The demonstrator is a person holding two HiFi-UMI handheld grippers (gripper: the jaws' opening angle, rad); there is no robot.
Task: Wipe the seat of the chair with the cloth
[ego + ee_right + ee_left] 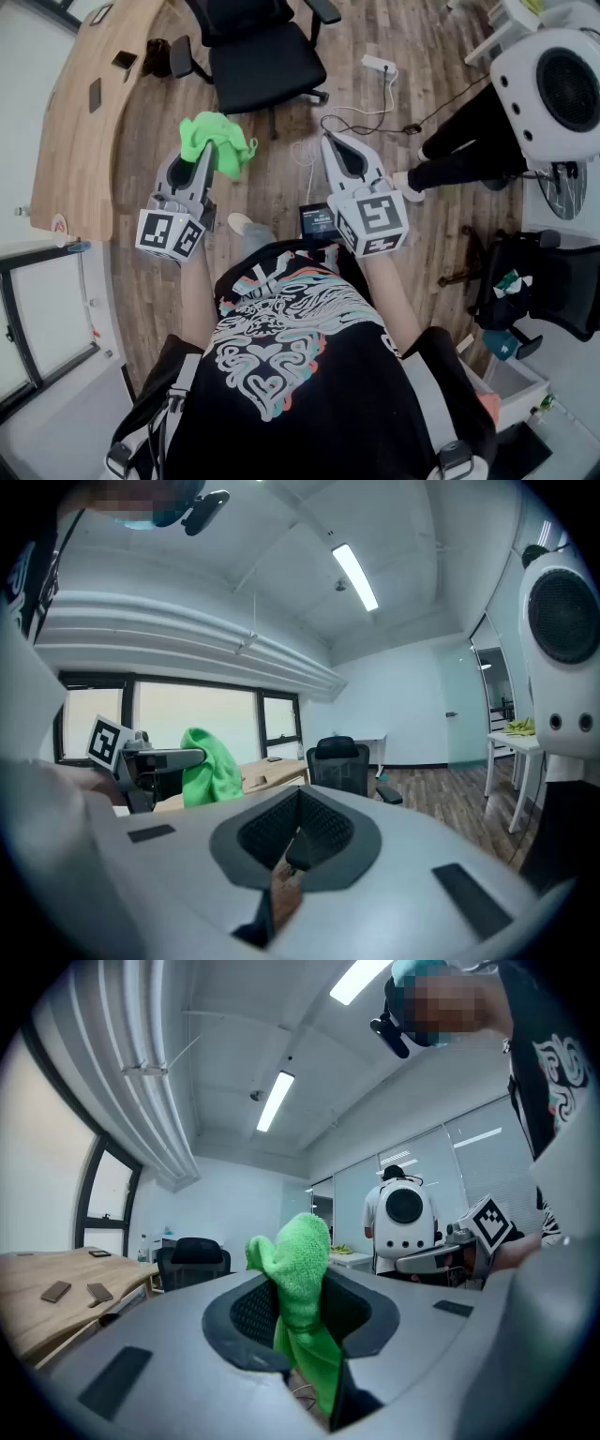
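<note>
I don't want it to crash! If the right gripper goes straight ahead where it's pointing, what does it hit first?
Probably the black office chair, dead ahead of the right gripper. Nothing nearer shows in its view, though depth is unclear.

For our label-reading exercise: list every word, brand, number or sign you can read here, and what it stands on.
No text is readable.
Black-and-white square markers on the left gripper and right gripper: patterns, no letters.
Small red logo on the curved wooden desk: too small to read.
Small dark screen by the right gripper: blurred.
</note>
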